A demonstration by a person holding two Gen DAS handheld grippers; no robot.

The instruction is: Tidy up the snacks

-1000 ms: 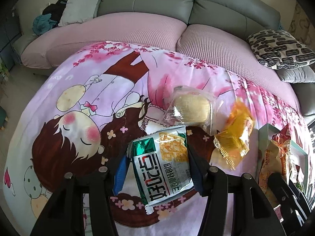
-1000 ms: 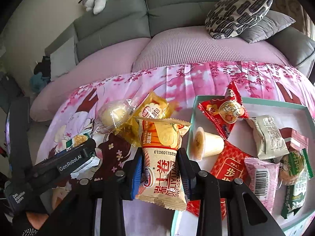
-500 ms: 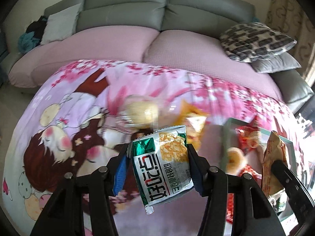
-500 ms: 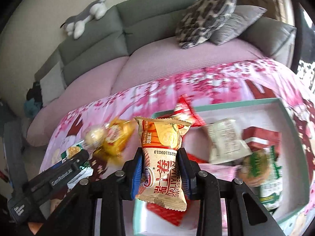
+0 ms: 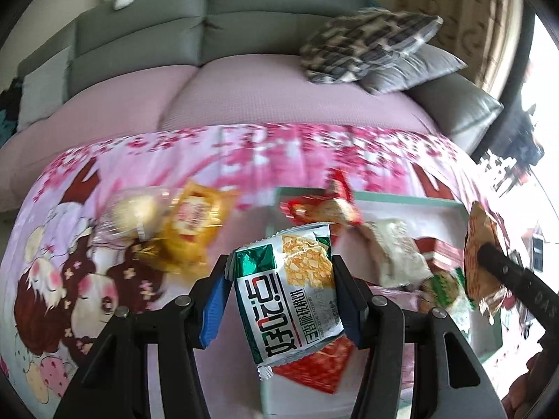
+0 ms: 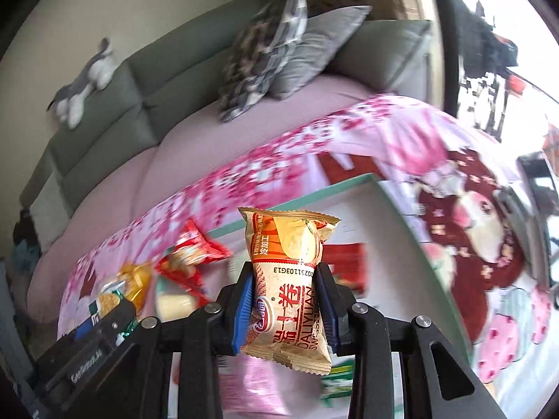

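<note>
Behind everything you've got the grey sofa (image 5: 244, 24) with its pink seat cover, and the pink cartoon blanket (image 5: 87, 262) spread out in front as your work surface.

Your left gripper (image 5: 279, 289) is angled down toward the blanket, blue pads clamped on the sides of a silver-and-green snack pack (image 5: 290, 300), which hangs in the air over the near-left corner of the teal-rimmed tray (image 5: 401, 197).

Your right gripper (image 6: 284, 300) tilts down too, squeezing a tan swiss roll packet (image 6: 290, 300) upright between its pads — it's up over the tray (image 6: 314, 193), not resting on anything.

Inside the tray, as far as the blur lets you tell: a red packet (image 5: 325, 207) at the far edge, a white wrapper (image 5: 394, 255) mid-tray, a red box (image 5: 443, 255) beside it and a flat red pack (image 5: 321, 366) near the front.

Still out on the blanket left of the tray — a yellow packet (image 5: 195, 223) touching a clear-wrapped bun (image 5: 132, 214).
</note>
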